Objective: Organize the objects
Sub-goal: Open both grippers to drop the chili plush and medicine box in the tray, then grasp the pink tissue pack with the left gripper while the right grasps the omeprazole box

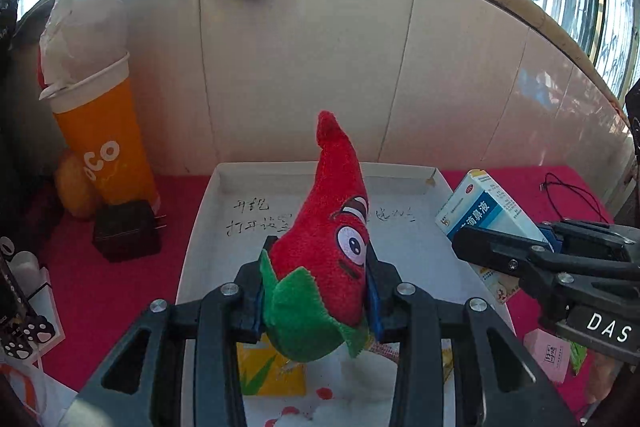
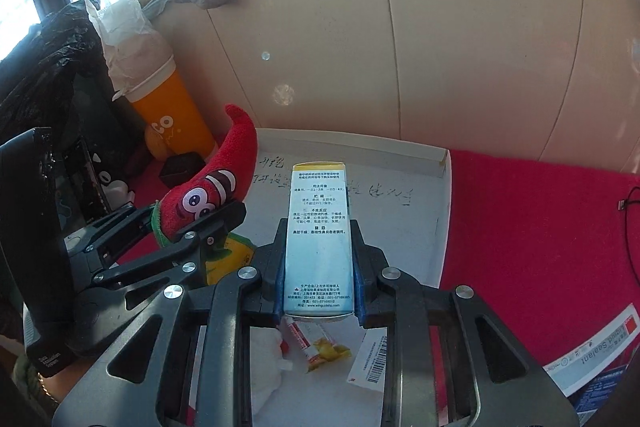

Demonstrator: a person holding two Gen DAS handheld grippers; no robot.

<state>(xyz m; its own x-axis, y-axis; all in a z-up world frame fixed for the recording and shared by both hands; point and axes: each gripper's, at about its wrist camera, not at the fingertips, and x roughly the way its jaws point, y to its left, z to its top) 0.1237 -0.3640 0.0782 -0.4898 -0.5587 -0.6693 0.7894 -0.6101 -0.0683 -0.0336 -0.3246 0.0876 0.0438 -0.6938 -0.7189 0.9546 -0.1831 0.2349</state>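
Observation:
My left gripper (image 1: pixel 318 259) is shut on a red plush chili pepper (image 1: pixel 332 227) with a green leaf collar and cartoon eyes, held above the white tray (image 1: pixel 224 183). In the right wrist view the chili (image 2: pixel 216 183) and left gripper (image 2: pixel 196 219) show at the left. My right gripper (image 2: pixel 319 227) is shut on a white and blue medicine box (image 2: pixel 318 235), held over the tray (image 2: pixel 436 155). In the left wrist view the box (image 1: pixel 486 215) and right gripper (image 1: pixel 500 247) show at the right.
An orange paper cup (image 1: pixel 100 131) with white paper in it and a black charger (image 1: pixel 126 231) stand at the left on the red cloth (image 2: pixel 540 227). A yellow packet (image 1: pixel 272 371), small sachets (image 2: pixel 320 347) and a barcode slip (image 2: pixel 372 367) lie in the tray. A tiled wall stands behind.

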